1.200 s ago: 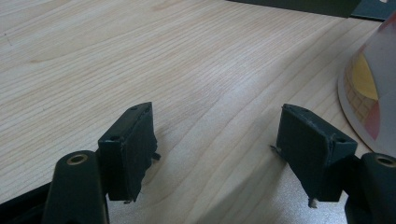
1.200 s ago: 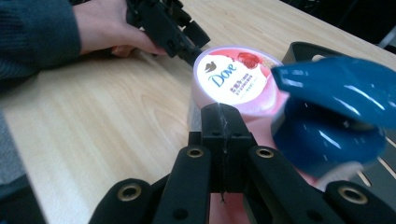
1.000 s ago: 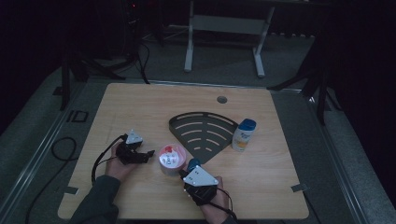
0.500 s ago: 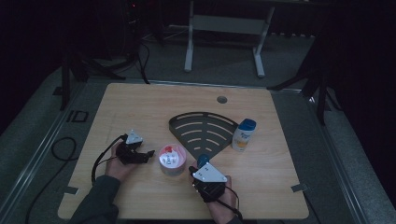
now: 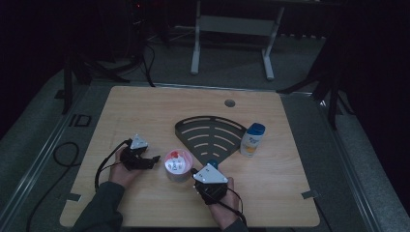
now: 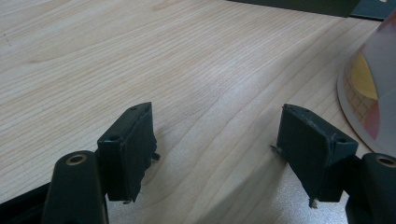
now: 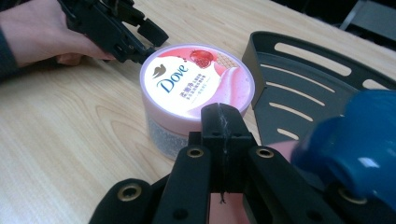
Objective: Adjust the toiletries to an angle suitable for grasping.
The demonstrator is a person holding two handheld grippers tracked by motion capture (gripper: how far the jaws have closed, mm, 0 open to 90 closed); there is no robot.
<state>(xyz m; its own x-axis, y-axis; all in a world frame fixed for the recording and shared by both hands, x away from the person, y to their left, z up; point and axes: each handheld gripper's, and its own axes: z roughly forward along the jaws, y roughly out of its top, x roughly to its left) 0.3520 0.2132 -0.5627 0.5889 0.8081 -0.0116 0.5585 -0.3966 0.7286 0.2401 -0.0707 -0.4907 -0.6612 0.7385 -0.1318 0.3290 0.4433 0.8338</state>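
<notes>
I see the Dove cream jar standing on the wooden table, near its front edge and about midway along it, just off the black slotted fan-shaped rack. My left gripper rests just beside the jar, jaws spread apart over bare wood. My right gripper sits on the jar's other side, jaws pressed together on nothing. A white bottle with a blue cap stands by the rack's right edge.
</notes>
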